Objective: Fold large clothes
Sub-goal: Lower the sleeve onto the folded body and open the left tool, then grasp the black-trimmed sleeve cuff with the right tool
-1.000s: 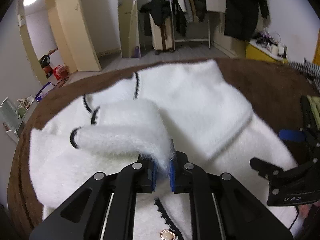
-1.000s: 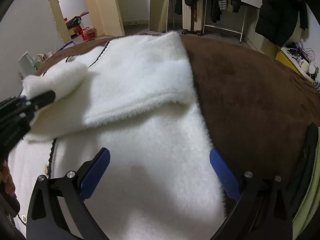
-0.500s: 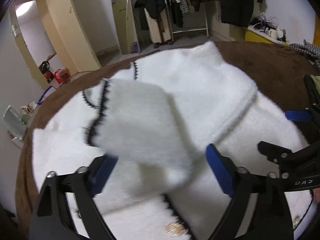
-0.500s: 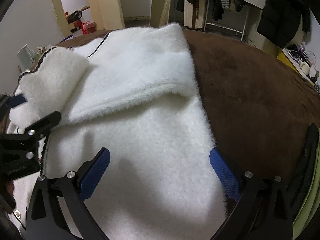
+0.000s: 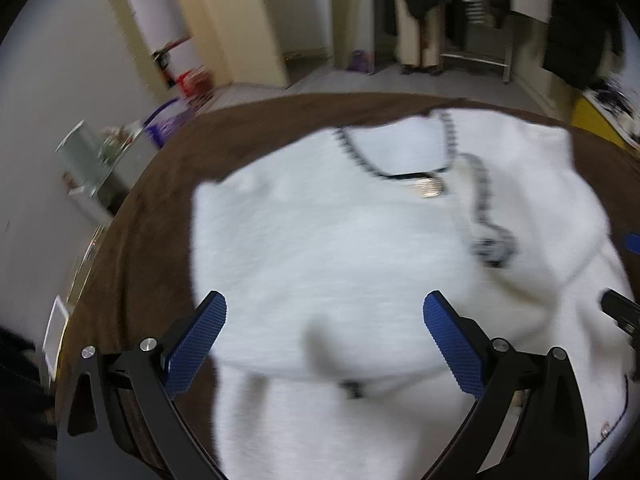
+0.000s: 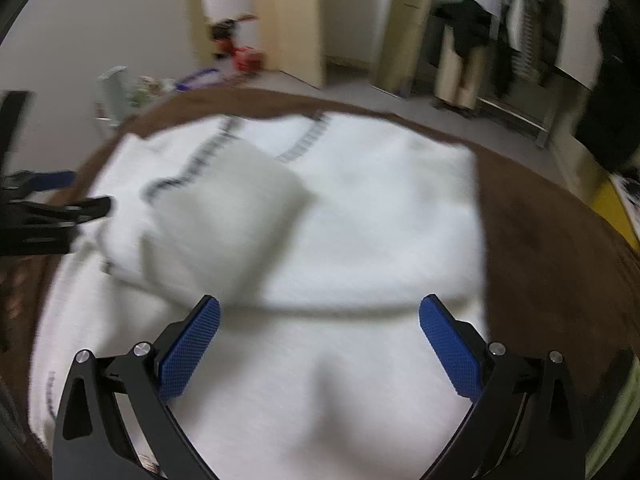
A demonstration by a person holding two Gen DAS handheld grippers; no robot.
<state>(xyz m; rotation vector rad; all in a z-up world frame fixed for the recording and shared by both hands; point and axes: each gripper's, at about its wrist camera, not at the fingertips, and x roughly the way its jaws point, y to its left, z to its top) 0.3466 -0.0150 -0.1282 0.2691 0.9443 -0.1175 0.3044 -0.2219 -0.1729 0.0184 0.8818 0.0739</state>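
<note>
A fluffy white cardigan [image 5: 340, 240] with black trim and a gold button [image 5: 430, 187] lies spread on a brown blanket [image 5: 160, 220]. It also shows in the right wrist view [image 6: 360, 220], where a folded sleeve [image 6: 224, 220] lies across its front. My left gripper [image 5: 324, 336] is open and empty just above the cardigan's left part. My right gripper [image 6: 320, 336] is open and empty above the cardigan's lower part. The left gripper's fingers [image 6: 52, 208] show at the left edge of the right wrist view. Both views are motion-blurred.
Beyond the blanket's far edge are a cream wardrobe [image 5: 224, 24], a clothes rack with dark coats [image 5: 500, 4], a suitcase [image 6: 460, 68], a yellow box [image 5: 596, 120] and small clutter on a stand [image 5: 92, 156] at the left.
My left gripper let go of the sleeve, opened wide and swung left. The sleeve now lies folded on the cardigan. My right gripper stayed open and shifted left.
</note>
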